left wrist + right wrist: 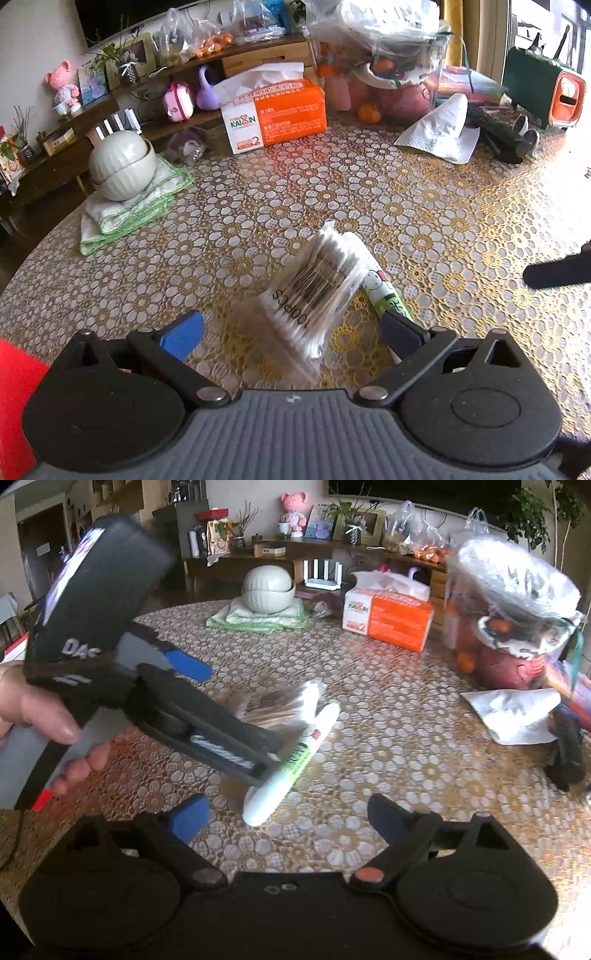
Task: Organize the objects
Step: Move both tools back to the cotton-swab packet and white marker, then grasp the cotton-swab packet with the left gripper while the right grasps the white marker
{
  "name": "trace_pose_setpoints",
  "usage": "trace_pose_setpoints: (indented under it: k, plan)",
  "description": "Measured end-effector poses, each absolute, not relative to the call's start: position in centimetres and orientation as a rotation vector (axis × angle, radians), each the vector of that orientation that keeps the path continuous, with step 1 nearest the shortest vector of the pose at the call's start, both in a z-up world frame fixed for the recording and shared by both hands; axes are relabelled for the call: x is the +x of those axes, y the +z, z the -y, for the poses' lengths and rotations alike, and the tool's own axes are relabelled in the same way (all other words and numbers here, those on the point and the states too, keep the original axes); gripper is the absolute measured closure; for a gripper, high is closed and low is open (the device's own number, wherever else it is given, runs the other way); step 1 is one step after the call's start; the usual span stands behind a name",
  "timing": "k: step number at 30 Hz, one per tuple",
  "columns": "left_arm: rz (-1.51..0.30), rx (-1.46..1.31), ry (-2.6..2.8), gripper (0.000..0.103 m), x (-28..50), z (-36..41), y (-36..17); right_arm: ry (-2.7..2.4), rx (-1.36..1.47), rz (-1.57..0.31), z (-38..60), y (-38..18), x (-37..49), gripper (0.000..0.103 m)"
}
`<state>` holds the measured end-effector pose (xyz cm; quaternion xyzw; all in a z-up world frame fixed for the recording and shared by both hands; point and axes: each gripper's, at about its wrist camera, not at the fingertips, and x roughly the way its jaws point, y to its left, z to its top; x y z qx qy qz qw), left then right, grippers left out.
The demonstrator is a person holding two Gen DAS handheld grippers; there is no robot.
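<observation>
The left gripper [291, 326] has its jaws spread wide, the bag of cotton swabs [314, 291] lying between them (untouched by either pad, as far as the blur allows). The right gripper [288, 814] is likewise apart, holding nothing. The swabs lie mid-table [424, 206], touching a white-and-green tube [291, 762]; the tissue box [277, 114] sits near the far edge.

Left hand-held gripper [236, 716]: black body, blue finger pad [190, 666], white "DAS" lettering (partly hidden).
</observation>
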<state>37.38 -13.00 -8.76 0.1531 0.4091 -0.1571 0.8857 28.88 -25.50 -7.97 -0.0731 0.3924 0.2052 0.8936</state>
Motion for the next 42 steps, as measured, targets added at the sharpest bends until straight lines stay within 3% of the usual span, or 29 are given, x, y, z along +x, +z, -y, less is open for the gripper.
trace_pose_setpoints:
  k: [5,21,23,27,28,30,34,42]
  plan:
    - [-0.863,0.286,-0.313,0.000,39.1,12.9,-9.7,0.401,-0.144,-0.805,24.4,-9.0,30.3,0.019]
    - [-0.861,0.249,-0.348,0.002,40.9,13.1,-11.1,0.314,-0.091,-0.811,23.4,-10.8,32.4,0.057]
    - [-0.858,0.247,-0.373,0.008,40.8,13.1,-11.0,0.293,-0.112,-0.807,23.3,-10.7,32.3,0.065]
    - [-0.857,0.224,-0.405,0.038,40.6,13.1,-10.6,0.271,-0.114,-0.810,23.6,-10.5,32.2,0.083]
    - [-0.856,0.229,-0.410,0.048,40.4,13.3,-10.5,0.266,-0.109,-0.813,23.8,-10.5,32.2,0.084]
    - [-0.859,0.237,-0.415,0.059,40.2,13.5,-10.3,0.261,-0.091,-0.821,24.3,-10.4,32.2,0.086]
    - [-0.863,0.241,-0.387,0.067,39.5,13.5,-9.9,0.241,-0.036,-0.839,25.4,-10.2,31.6,0.086]
    - [-0.863,0.179,-0.392,0.068,36.3,12.6,-7.8,0.235,0.040,-0.837,26.5,-8.2,28.4,0.086]
